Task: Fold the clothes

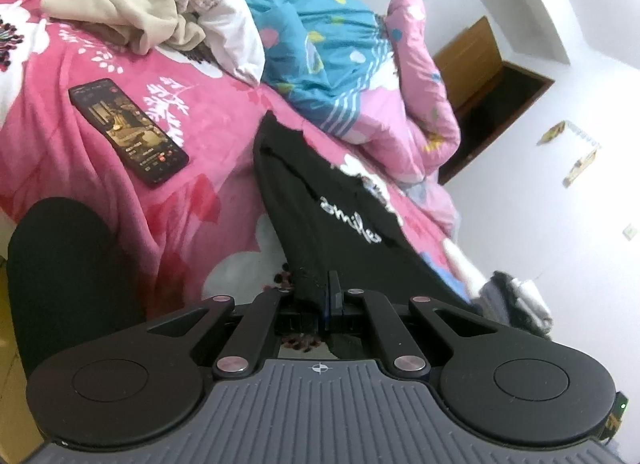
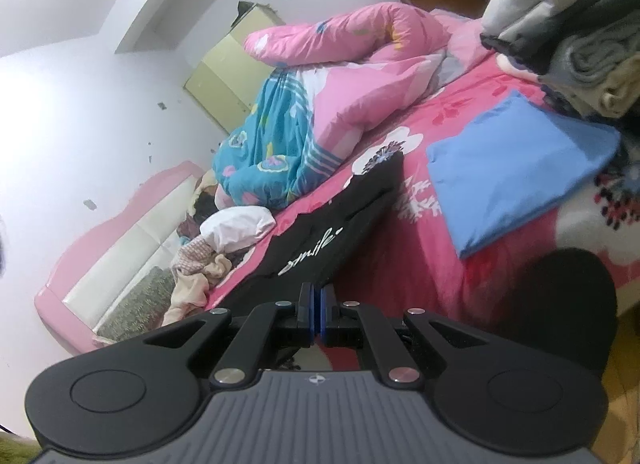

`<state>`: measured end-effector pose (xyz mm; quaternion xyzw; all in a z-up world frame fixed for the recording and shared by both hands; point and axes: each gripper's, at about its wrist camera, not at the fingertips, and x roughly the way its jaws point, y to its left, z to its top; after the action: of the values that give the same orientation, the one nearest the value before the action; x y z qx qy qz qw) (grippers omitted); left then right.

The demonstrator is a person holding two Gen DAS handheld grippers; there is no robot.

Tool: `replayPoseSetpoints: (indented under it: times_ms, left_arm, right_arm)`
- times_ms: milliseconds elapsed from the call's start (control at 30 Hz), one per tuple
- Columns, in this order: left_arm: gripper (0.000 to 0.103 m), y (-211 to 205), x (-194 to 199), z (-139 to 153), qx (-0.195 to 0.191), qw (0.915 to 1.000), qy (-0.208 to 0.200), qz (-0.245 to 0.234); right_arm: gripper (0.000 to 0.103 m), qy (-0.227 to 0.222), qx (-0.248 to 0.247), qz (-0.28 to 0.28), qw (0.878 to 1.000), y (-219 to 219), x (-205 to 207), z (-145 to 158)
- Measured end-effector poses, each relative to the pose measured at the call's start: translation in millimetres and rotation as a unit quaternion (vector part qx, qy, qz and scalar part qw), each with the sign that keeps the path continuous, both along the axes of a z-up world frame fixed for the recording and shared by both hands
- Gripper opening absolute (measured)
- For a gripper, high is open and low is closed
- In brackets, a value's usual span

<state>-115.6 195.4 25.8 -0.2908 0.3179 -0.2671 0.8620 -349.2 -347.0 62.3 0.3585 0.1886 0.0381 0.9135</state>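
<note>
While both wrist views look across a bed covered by a pink floral blanket (image 1: 120, 184), a black garment (image 1: 320, 200) with white script lettering stretches from each lower-centre frame toward mid-frame. The left gripper (image 1: 326, 296) is clenched on one edge of this garment, the cloth bunching directly at its fingers. The right gripper (image 2: 316, 304) has its jaws pressed together on the garment's (image 2: 328, 232) near edge at lower centre. A phone (image 1: 128, 132) lies on the blanket, left of the garment. A folded blue cloth (image 2: 516, 180) lies right of the garment, apart from it, below a stack of folded clothes (image 2: 576, 44) at upper right. A bundled quilt (image 1: 340, 56) sits beyond.
</note>
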Motion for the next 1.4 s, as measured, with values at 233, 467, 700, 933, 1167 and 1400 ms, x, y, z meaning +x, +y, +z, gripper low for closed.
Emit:
replayPoseSetpoints:
  times_ms: [233, 467, 700, 933, 1167, 1400]
  left_arm:
    - [0.001, -12, 31, 7, -0.018, 0.9997, -0.011, -0.007]
    - [0.001, -42, 119, 12, -0.015, 0.9991, -0.027, 0.030]
    - [0.001, -72, 207, 17, -0.010, 0.9969, -0.041, 0.067]
    - [0.001, -99, 283, 1, 0.022, 0.9944, -0.019, 0.101]
    - [0.001, -117, 345, -29, 0.038, 0.9929, 0.013, 0.112]
    - [0.001, -124, 382, -65, 0.052, 0.9908, 0.055, 0.113]
  right_arm:
    - [0.002, -0.008, 0.028, 0.004, 1.000, -15, 36, -1]
    - [0.002, -0.029, 0.043, 0.009, 0.999, -46, 130, 6]
    - [0.002, -0.030, 0.039, -0.007, 0.999, -82, 237, 12]
    - [0.002, -0.005, 0.036, -0.027, 0.999, -113, 337, -4]
    - [0.002, 0.041, 0.046, -0.036, 0.997, -140, 424, -40]
    - [0.002, 0.090, 0.073, -0.043, 0.992, -158, 470, -91]
